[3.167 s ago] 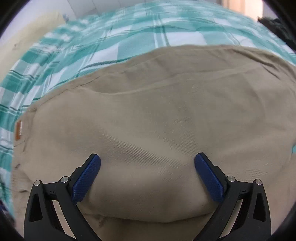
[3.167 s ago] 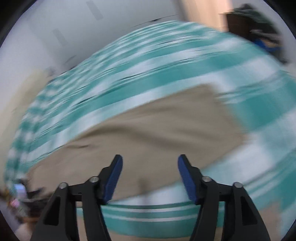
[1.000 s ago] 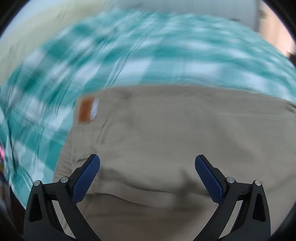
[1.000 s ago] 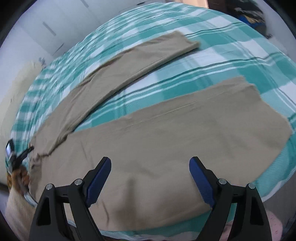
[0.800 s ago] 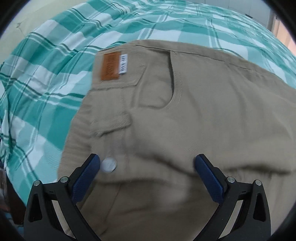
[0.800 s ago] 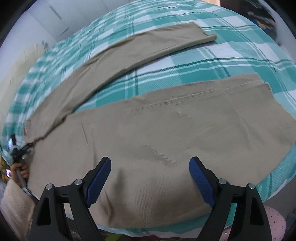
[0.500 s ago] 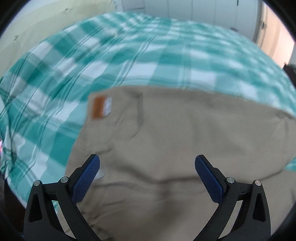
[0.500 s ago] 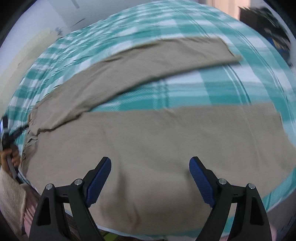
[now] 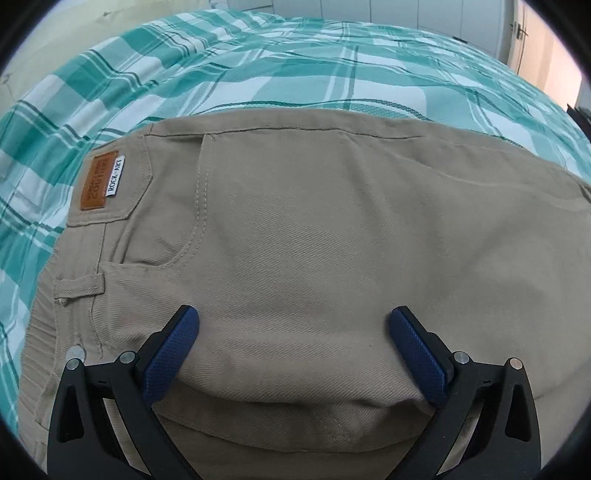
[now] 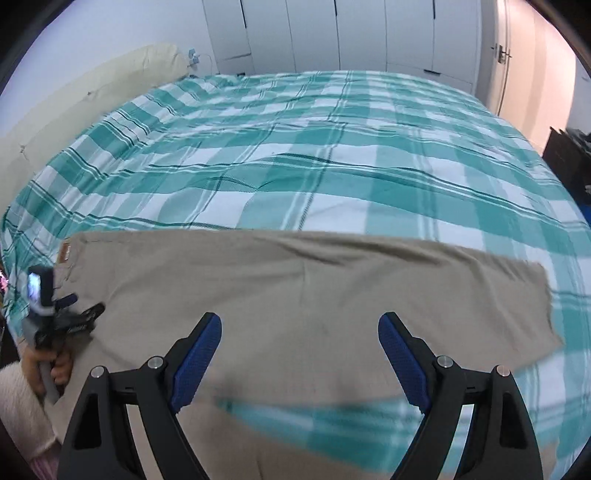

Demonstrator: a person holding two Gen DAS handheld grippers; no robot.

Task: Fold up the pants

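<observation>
Khaki pants (image 9: 332,229) lie flat on a teal plaid bed. In the left wrist view their waist fills the picture, with a brown label (image 9: 98,182) and a back pocket at the left. My left gripper (image 9: 293,354) hangs open just over the seat, straddling a fold in the cloth. In the right wrist view the pants (image 10: 295,288) stretch level from the waist at the left to a leg hem (image 10: 546,306) at the right. My right gripper (image 10: 301,360) is open above the leg's near edge. A hand (image 10: 55,365) holds the left gripper (image 10: 74,314) at the waist.
The plaid sheet (image 10: 314,147) spreads wide behind the pants. A cream headboard cushion (image 10: 92,96) runs along the left. White wardrobe doors (image 10: 332,33) stand at the back. Dark furniture (image 10: 569,158) sits at the right edge. A blurred strip of sheet shows below the leg.
The right wrist view has swung and rolled: two spread legs showed before, now one level band. The left gripper has sunk closer to the waist. Both grippers stay open.
</observation>
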